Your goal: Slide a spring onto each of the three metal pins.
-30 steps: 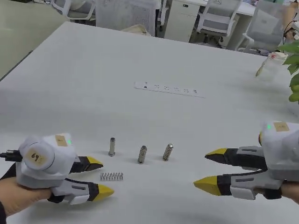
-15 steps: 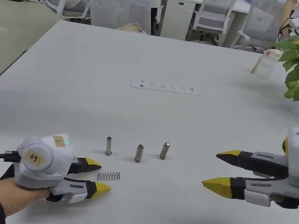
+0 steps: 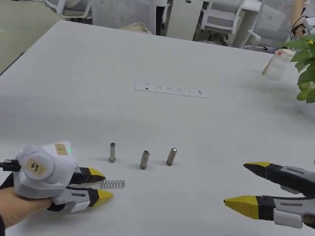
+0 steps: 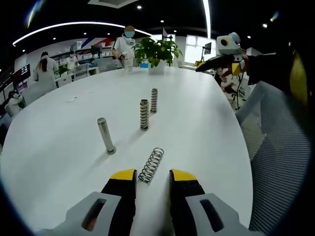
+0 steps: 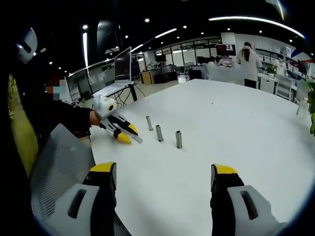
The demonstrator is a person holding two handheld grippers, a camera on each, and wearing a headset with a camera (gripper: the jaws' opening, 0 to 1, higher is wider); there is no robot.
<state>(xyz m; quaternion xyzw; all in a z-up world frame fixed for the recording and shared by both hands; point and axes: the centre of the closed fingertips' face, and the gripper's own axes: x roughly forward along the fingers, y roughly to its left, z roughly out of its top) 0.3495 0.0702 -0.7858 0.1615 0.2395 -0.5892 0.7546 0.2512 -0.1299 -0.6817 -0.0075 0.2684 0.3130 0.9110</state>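
Note:
Three metal pins stand in a row on the white table (image 3: 162,123). The left pin (image 3: 112,152) (image 4: 105,135) is bare. A spring sits on the middle pin (image 3: 144,160) (image 4: 143,114) and another on the right pin (image 3: 171,156) (image 4: 154,100). A loose spring (image 3: 112,184) (image 4: 151,164) lies flat in front of the bare pin. My left gripper (image 3: 100,184) (image 4: 153,175) is open, its yellow tips on either side of the spring's near end. My right gripper (image 3: 242,183) (image 5: 163,168) hovers wide open, well to the right of the pins (image 5: 159,132).
A white power strip (image 3: 167,90) lies farther back on the table. A clear cup (image 3: 276,63) and a leafy plant (image 3: 306,69) stand at the far right. Office chairs (image 3: 221,19) line the far edge. People stand in the room beyond (image 4: 124,46).
My right gripper has drawn back to the right and lower in the view, away from the pins. My left gripper has edged closer to the loose spring. The head camera shifted slightly.

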